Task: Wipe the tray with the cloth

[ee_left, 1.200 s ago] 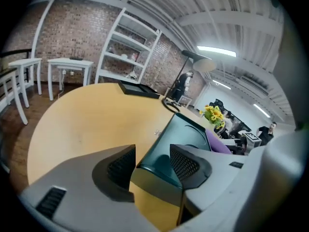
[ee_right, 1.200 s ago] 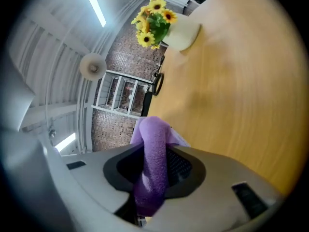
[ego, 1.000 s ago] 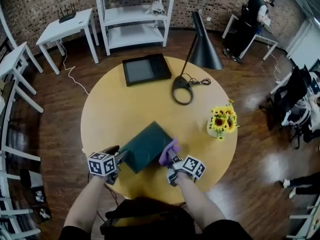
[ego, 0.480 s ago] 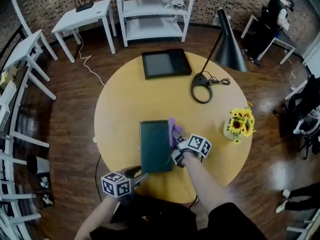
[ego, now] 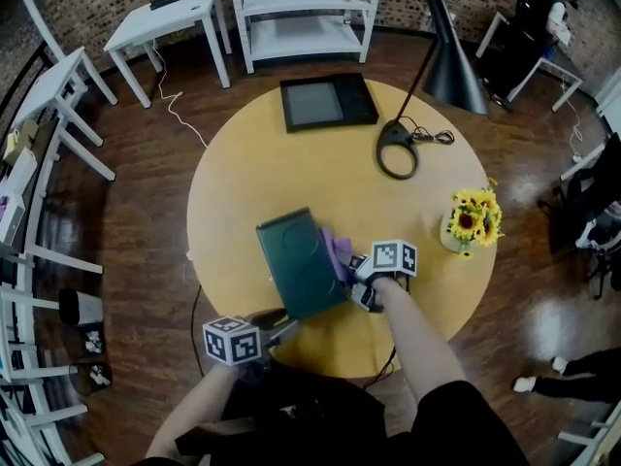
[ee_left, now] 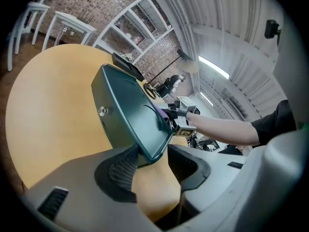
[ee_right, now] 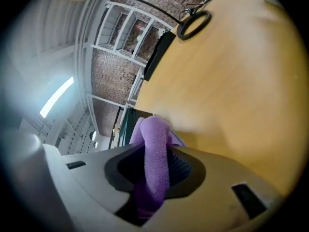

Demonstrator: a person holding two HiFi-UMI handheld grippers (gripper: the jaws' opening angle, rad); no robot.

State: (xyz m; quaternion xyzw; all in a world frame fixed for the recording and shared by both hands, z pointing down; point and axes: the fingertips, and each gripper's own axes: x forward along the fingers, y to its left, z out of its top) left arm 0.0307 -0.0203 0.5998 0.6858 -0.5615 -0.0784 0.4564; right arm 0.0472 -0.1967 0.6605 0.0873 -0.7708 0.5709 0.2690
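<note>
The dark green tray [ego: 296, 260] lies askew on the near part of the round yellow table [ego: 252, 173]. My left gripper [ego: 281, 320] is at its near corner. In the left gripper view that corner [ee_left: 145, 139] sits wedged between the jaws of the left gripper [ee_left: 153, 166], which have just been closing; the tray's underside shows, raised off the table. My right gripper [ego: 351, 265] is at the tray's right edge, shut on the purple cloth [ego: 337, 248]. The cloth [ee_right: 155, 149] bulges out between the jaws of the right gripper [ee_right: 157, 168].
A black square tray [ego: 328, 102] lies at the table's far side. A black lamp's ring base [ego: 398, 161] and shade [ego: 454, 71] are at the far right, and a sunflower pot [ego: 471, 218] at the right edge. White shelves [ego: 301, 13] stand beyond the table.
The tray has turned on the table. My left gripper went from the tray's left corner round to its near corner. The right gripper stayed at the right edge with the cloth.
</note>
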